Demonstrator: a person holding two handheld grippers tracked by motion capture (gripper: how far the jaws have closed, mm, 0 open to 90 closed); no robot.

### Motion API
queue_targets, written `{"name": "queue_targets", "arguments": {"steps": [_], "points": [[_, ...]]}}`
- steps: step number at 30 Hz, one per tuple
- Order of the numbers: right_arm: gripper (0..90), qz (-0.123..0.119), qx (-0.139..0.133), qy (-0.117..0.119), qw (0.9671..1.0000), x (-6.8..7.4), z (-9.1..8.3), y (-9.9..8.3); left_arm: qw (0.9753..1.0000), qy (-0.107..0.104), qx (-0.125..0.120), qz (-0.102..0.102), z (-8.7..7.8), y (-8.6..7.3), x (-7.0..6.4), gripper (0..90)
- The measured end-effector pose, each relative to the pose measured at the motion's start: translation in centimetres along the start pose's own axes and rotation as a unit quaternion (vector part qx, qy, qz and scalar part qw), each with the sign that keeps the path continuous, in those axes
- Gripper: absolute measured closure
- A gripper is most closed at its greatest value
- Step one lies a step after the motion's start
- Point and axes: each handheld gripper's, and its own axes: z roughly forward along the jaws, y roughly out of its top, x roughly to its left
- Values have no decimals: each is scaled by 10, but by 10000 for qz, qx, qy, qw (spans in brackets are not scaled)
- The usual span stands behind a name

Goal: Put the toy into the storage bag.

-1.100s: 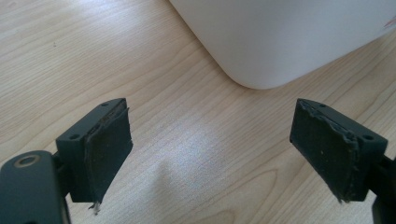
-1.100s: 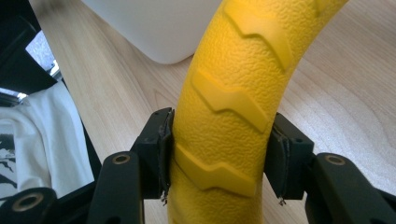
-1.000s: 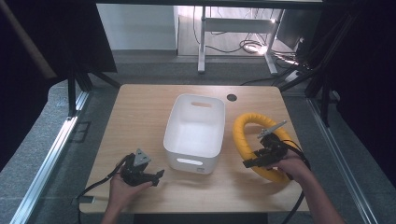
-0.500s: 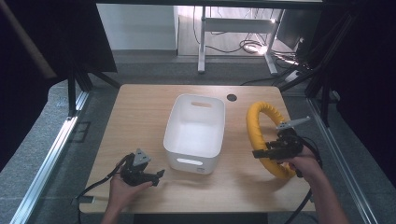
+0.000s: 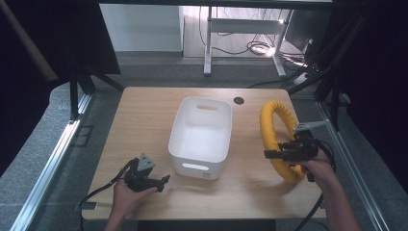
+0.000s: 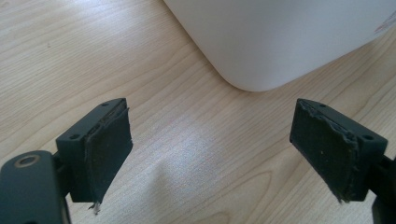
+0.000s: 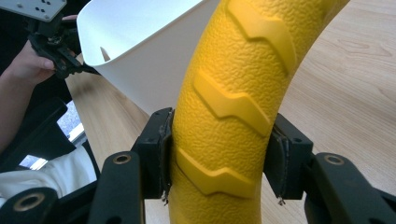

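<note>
Left gripper (image 5: 161, 182): held in the left hand (image 5: 126, 193) near the front-left edge of the table (image 5: 144, 120), low over the wood, pointing right toward the bin. A black cable (image 5: 103, 188) trails from it to the left. In the left gripper view the 2 pads (image 6: 109, 149) stand wide apart with only bare wood between them. The bin's rounded lower corner (image 6: 261, 51) lies just ahead of the jaws, not touching.

Bin (image 5: 202, 137): white plastic, rectangular with rounded corners, at table centre, upright, inside looks empty. 1 slot handle shows in the far wall and 1 in the near wall. A small dark round hole (image 5: 239, 100) in the tabletop sits just beyond its far-right corner.

Ring (image 5: 274, 130): yellow, thick, textured with raised chevron ridges, to the right of the bin and apart from it. It stands tilted up on edge, lower part near the table.

Right gripper (image 5: 270, 154): held in the right hand (image 5: 317, 166) at the right side of the table, clamped on the ring's lower near arc. In the right gripper view both pads (image 7: 163, 154) press the ring (image 7: 233, 102) from either side, with the bin (image 7: 140, 42) and left gripper (image 7: 56, 46) behind.
</note>
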Motion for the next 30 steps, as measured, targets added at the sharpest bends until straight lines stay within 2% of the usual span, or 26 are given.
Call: {"name": "queue_targets", "arguments": {"steps": [16,22,23,25,30], "points": [[491,5,-86,-51,9999,0,0,0,10000,-13,43,9,2,0,-1,130],[492,33,-320,-193,9993,-2,-11,2,10000,-11,34,17,2,0,0,129],[494,44,-455,-234,9987,-3,-18,3,10000,-13,31,10,2,0,0,129],[494,48,-500,-260,9984,-3,-22,3,10000,-18,39,8,2,0,-1,129],[493,76,-690,-185,9974,-2,-28,4,10000,-28,40,2,3,0,-1,129]]}}
